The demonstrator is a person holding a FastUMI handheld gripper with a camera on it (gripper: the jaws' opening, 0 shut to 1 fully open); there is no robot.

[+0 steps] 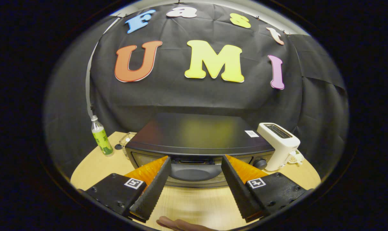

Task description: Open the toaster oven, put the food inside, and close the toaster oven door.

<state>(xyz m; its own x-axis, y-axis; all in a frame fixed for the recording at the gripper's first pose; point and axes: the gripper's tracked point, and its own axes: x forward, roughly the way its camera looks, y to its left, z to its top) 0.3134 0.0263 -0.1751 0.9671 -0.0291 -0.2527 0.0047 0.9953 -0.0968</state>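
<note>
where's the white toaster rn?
In the gripper view the white toaster stands on the wooden table, right beside the toaster oven, beyond the open gripper.

Toaster oven point(197, 134): dark top, glossy, reflects yellow. Bench point(194, 202): pale wood look, smooth, slight sheen. Toaster point(279, 144): white plastic, smooth. Bottle point(101, 136): clear plastic, green label. Booth wall: black cloth, matt, creased. Gripper point(195, 170): jaws apart, inner faces ribbed, rough.
</note>
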